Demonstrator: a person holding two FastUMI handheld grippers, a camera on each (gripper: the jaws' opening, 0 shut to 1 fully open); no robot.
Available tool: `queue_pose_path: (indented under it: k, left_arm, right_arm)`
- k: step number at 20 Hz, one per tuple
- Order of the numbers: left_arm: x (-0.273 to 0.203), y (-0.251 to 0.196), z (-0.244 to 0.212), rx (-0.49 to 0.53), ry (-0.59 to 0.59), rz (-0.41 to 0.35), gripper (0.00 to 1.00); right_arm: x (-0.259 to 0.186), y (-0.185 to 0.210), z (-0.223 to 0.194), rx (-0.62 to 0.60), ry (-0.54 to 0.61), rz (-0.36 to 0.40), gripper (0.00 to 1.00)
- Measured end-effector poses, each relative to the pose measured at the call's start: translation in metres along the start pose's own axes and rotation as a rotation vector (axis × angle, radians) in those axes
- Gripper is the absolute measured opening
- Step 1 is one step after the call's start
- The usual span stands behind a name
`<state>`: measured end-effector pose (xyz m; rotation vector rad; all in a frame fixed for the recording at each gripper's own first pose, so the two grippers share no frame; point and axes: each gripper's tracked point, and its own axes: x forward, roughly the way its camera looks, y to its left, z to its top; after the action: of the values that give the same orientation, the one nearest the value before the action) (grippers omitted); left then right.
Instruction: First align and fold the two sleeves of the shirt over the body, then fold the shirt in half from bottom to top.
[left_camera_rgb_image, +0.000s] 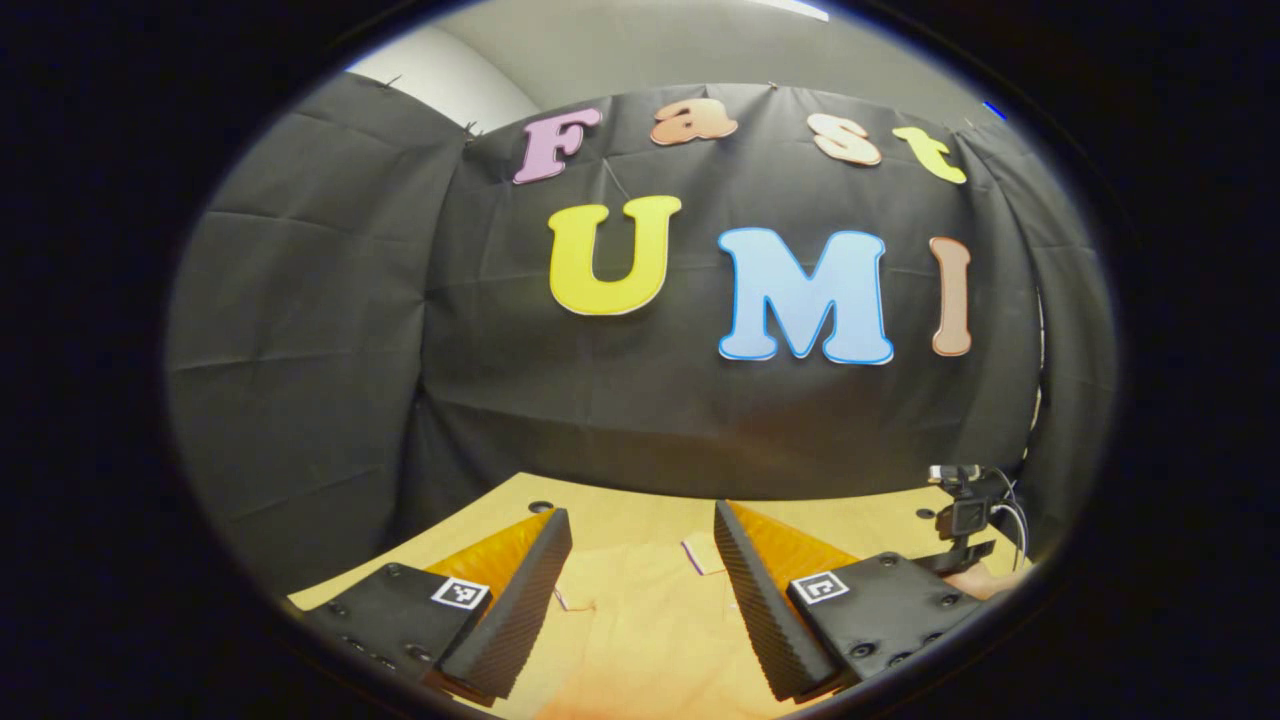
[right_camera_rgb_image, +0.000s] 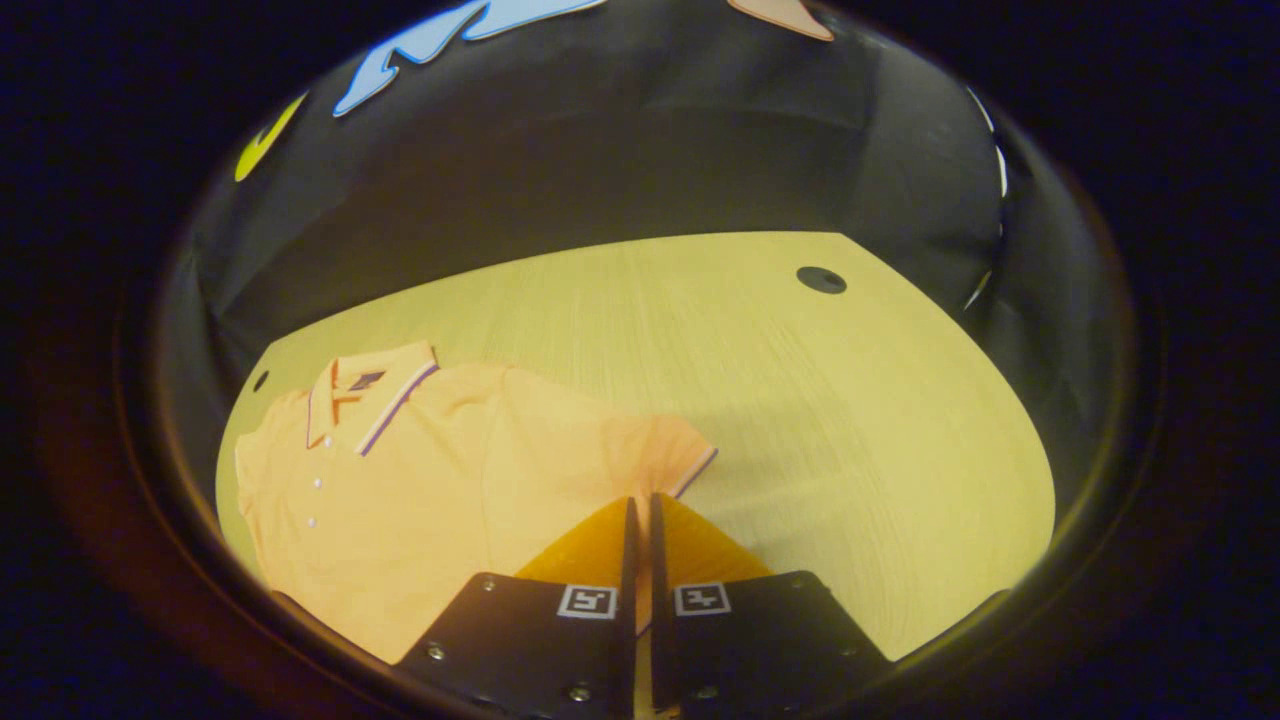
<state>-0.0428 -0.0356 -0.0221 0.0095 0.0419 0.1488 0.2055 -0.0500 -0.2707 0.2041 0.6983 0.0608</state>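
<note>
Bare table (right_camera_rgb_image: 800, 400) spreads beyond the shirt (right_camera_rgb_image: 450, 480); right hand-held gripper (right_camera_rgb_image: 640, 525) pinches its sleeve hem, left hand-held gripper (left_camera_rgb_image: 640, 570) gapes

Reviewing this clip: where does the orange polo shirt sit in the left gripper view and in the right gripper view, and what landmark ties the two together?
Left gripper view: the shirt lies low in the picture, between the open fingers of the left hand-held gripper.
Right gripper view: the shirt lies lower left, collar up-left; the right hand-held gripper is closed at its sleeve.
Shared landmark: the wooden table.
</note>
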Motion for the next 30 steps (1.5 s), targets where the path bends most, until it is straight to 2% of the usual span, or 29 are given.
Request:
queue_pose_path:
  k: [6,11,16,19,23,30]
  left_arm:
    - [-0.01,-0.008,0.002,0.009,0.0,-0.009,0.94]
    - [-0.01,-0.001,0.006,0.009,-0.011,-0.026,0.94]
    - [-0.004,0.018,0.009,0.005,-0.025,-0.038,0.94]
    - [-0.002,0.032,0.004,-0.031,-0.018,-0.044,0.94]
    - [0.0,0.056,-0.001,-0.051,-0.005,-0.035,0.94]
    - [0.009,0.09,-0.003,-0.054,-0.002,-0.021,0.94]
  right_arm:
    - [-0.021,0.015,0.029,-0.099,-0.097,0.009,0.07]
    - [-0.038,0.058,0.043,-0.193,-0.152,0.077,0.07]
    - [-0.041,0.094,0.041,-0.244,-0.142,0.096,0.07]
    - [-0.037,0.113,0.035,-0.267,-0.122,0.112,0.07]
    - [-0.028,0.133,0.017,-0.272,-0.051,0.124,0.07]
    - [-0.022,0.142,0.006,-0.314,-0.016,0.083,0.08]
